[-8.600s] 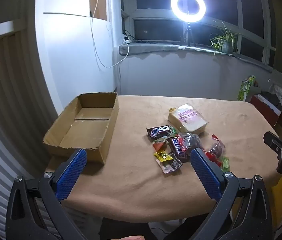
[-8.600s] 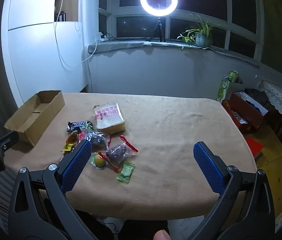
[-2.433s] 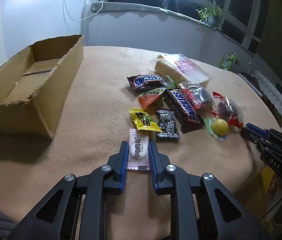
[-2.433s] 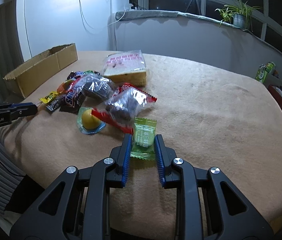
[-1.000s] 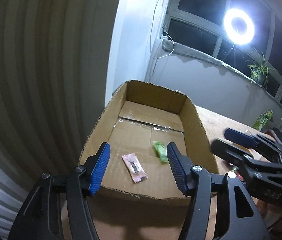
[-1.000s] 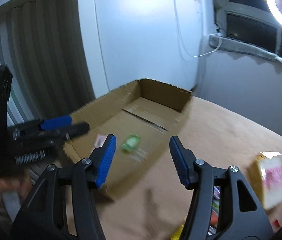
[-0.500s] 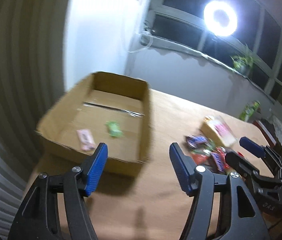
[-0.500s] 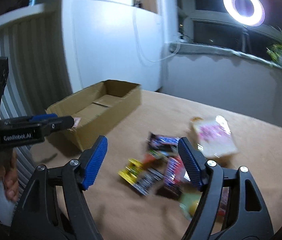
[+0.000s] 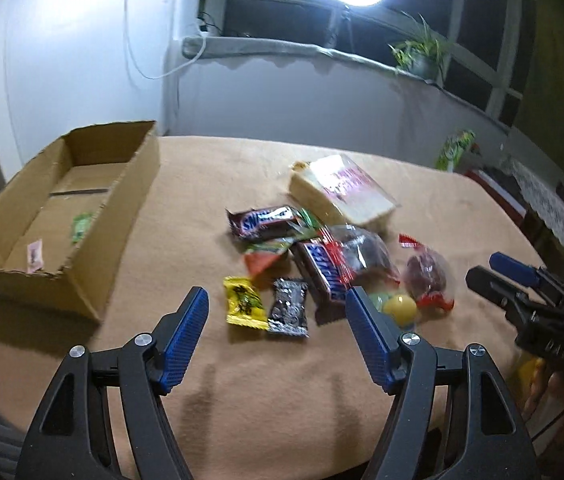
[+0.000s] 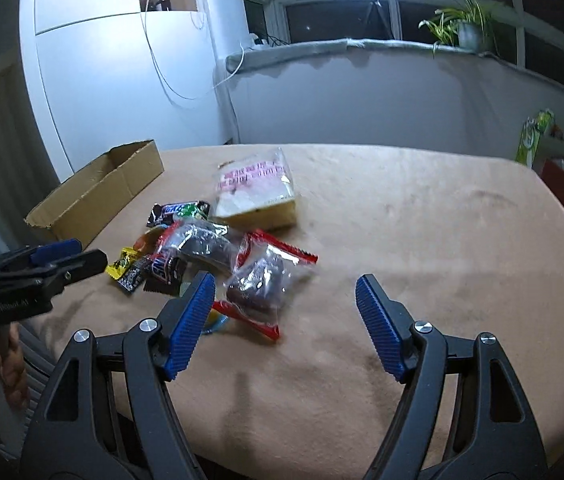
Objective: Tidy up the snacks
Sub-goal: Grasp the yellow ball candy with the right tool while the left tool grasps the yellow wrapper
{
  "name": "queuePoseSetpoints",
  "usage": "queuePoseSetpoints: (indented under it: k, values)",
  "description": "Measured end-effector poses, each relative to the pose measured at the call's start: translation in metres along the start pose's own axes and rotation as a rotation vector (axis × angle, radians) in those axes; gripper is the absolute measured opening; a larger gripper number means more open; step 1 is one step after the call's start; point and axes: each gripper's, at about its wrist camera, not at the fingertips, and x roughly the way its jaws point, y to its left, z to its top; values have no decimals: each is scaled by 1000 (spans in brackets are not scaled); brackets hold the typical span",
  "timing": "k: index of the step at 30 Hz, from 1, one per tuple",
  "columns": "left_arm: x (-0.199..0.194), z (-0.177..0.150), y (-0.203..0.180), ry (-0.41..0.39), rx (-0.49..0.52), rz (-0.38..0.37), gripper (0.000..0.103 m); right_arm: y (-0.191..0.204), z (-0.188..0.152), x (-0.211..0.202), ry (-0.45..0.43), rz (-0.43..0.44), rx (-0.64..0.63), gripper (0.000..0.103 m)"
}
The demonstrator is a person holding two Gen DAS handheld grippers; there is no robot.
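pink & green candies now in cardboard box [image 9: 82, 216], both hand-held grippers empty

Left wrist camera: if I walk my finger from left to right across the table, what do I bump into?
Cardboard box → yellow candy packet → black candy packet → yellow ball candy → clear bag with red ends → the right claw

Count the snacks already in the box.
2: a green packet mid-floor of the box and a pink packet nearer its front edge. The near wall may hide more.
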Motion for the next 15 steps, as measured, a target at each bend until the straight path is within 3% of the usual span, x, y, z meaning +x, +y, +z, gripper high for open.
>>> queuePoseSetpoints:
  k: [3, 6, 8, 10, 13, 15]
  values:
    - [5, -5, -1, 9, 10, -13, 71, 3, -1, 3, 8, 21, 10, 76]
    - [11, -9, -2, 13, 27, -42, 67, 19, -3, 3, 5, 97, -24, 76]
    - [9, -12, -5, 12, 46, -67, 64, 34, -10, 9, 46, 132, -77, 76]
    - [8, -17, -4, 14, 61, -62, 64, 47, -21, 17, 95, 162, -106, 69]
    - [8, -24, 9, 21, 29, -37, 64, 61, -35, 32, 153, 169, -143, 65]
    - [10, -26, 20, 28, -7, -25, 64, 66, -36, 35, 136, 141, -176, 65]
